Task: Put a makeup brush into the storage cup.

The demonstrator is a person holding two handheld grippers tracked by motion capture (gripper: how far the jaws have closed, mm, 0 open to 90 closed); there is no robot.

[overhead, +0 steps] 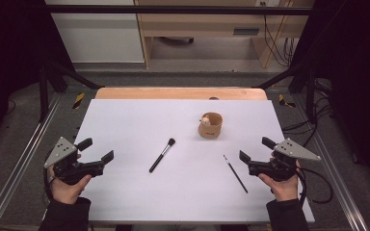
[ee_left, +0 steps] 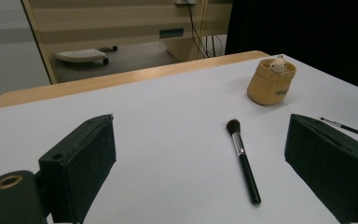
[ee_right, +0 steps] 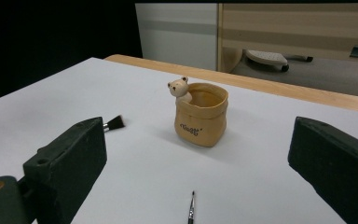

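A tan cup with a small bear figure on its rim stands upright right of the white table's middle. A thick black-handled makeup brush lies flat in the middle, bristles pointing away. A thin black brush lies to its right. My left gripper is held open at the table's left edge, nothing between its jaws. My right gripper is held open at the right, just right of the thin brush, also with nothing between its jaws.
The white sheet covers a wooden table whose bare far edge shows. Black frame rails run along both sides. Cables trail at the right. Wooden furniture stands beyond the table.
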